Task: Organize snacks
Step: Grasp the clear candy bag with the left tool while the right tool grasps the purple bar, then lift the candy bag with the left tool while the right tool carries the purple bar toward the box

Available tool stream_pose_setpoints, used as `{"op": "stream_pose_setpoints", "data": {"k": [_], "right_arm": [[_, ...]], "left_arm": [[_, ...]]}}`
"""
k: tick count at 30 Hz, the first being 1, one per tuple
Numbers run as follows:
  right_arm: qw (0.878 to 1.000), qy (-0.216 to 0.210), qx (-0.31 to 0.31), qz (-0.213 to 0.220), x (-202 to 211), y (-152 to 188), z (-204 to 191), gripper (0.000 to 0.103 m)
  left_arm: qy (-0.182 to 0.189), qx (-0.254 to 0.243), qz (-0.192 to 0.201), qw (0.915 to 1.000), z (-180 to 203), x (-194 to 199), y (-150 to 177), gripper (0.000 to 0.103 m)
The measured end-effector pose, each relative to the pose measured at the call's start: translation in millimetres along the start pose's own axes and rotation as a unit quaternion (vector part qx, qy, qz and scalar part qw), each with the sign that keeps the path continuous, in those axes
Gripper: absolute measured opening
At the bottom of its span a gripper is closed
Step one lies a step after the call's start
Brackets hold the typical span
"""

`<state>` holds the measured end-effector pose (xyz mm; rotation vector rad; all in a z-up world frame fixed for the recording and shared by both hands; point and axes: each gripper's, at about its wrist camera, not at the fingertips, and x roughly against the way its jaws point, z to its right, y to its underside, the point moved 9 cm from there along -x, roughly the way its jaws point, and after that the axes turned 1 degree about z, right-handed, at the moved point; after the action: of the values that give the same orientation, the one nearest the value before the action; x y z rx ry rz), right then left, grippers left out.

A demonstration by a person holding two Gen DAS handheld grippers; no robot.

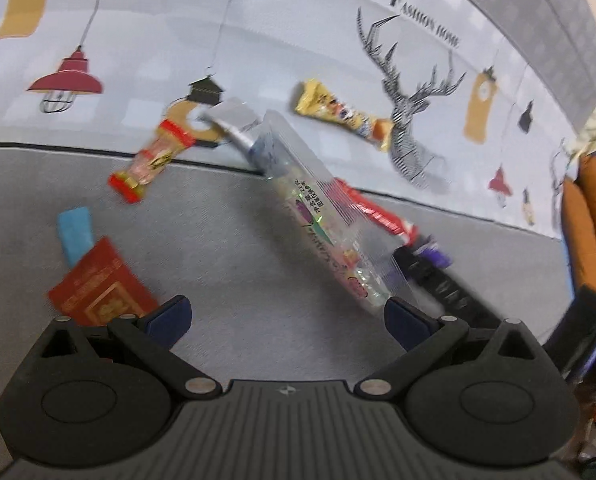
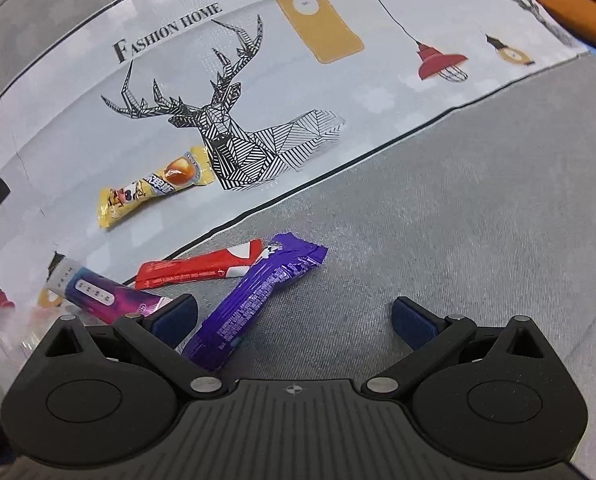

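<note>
Several snack packs lie on a printed tablecloth. In the left wrist view my left gripper (image 1: 288, 322) is open and empty; a clear candy bag (image 1: 322, 220) lies just ahead of its right finger, with a red flat packet (image 1: 98, 286) by its left finger, a red-ended clear pack (image 1: 154, 160), a silver pack (image 1: 238, 126), a yellow bar (image 1: 344, 114) and a red stick (image 1: 374, 210) farther off. In the right wrist view my right gripper (image 2: 294, 322) is open; a purple bar (image 2: 254, 296) lies by its left finger. A red stick (image 2: 198, 268), a yellow bar (image 2: 154, 186) and a purple-white pack (image 2: 98, 292) lie beyond.
The cloth (image 2: 458, 220) has a grey band and a pale band printed with a deer head (image 2: 234, 136) and lamps. A blue wrapper (image 1: 74, 230) lies at left. Orange cushions (image 1: 590, 220) stand at the right edge of the left wrist view.
</note>
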<state>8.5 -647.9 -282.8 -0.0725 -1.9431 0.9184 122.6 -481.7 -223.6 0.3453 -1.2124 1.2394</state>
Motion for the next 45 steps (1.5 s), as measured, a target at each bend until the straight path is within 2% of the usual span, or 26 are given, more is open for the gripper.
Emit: {"op": "stream_pose_setpoints", "data": {"k": [2,5,7,9,11,14,17,18,19,20,21,22,24,28,31,34,38,45], "right_arm": [[1.000,0.005,0.022,0.005,-2,1,-3,0.103],[0.999,0.006,0.037,0.014,-3,1,-3,0.103],[0.999,0.005,0.039,0.017,-2,0,-2,0.103],[0.999,0.005,0.043,0.019,-2,1,-2,0.103],[0.999,0.007,0.049,0.021,-1,1,-3,0.103],[0.998,0.009,0.057,0.024,-1,1,-4,0.103],[0.997,0.018,0.075,0.030,-4,3,-6,0.103],[0.995,0.024,0.086,0.033,-5,4,-7,0.103],[0.994,0.032,0.099,0.037,-5,5,-9,0.098],[0.993,0.038,0.106,0.043,-4,6,-10,0.090],[0.991,0.044,0.116,0.054,0,6,-11,0.063],[0.990,0.039,0.123,0.062,4,6,-14,0.036],[0.992,0.019,0.111,0.057,10,8,-14,0.021],[0.996,-0.002,0.072,0.046,24,16,-9,0.020],[0.998,-0.019,0.048,0.045,45,27,-5,0.021],[0.998,-0.023,0.032,0.050,69,39,-1,0.021],[0.998,-0.027,0.020,0.045,99,58,3,0.021],[0.997,-0.035,0.037,0.061,172,87,-6,0.021]], "left_arm": [[0.041,0.018,0.008,0.9990,6,5,-5,0.103],[0.068,0.025,0.027,0.9970,10,12,-15,0.103],[0.058,0.036,0.028,0.9973,8,6,-23,0.103],[0.050,0.041,0.013,0.9978,4,-8,-26,0.103],[0.029,0.055,-0.006,0.9980,-2,-21,-23,0.103],[0.032,0.064,-0.024,0.9972,-1,-35,-18,0.103],[0.009,0.076,-0.034,0.9965,-4,-48,-17,0.101],[0.000,0.084,-0.031,0.9960,-8,-49,-17,0.089],[-0.013,0.093,-0.020,0.9953,-11,-46,-20,0.065],[-0.018,0.095,-0.016,0.9952,-14,-43,-21,0.051],[-0.020,0.093,-0.020,0.9953,-14,-43,-21,0.028],[-0.016,0.092,-0.023,0.9953,-15,-41,-20,0.025],[-0.008,0.090,-0.010,0.9959,-14,-31,-23,0.019],[-0.004,0.055,0.028,0.9981,-8,-6,-28,0.006],[0.004,0.039,0.038,0.9985,-5,15,-25,0.002],[0.005,0.021,0.049,0.9985,-6,41,-18,0.001],[-0.014,-0.007,0.064,0.9979,-12,77,-3,0.001],[-0.004,-0.025,0.081,0.9964,-26,161,35,0.001]]}}
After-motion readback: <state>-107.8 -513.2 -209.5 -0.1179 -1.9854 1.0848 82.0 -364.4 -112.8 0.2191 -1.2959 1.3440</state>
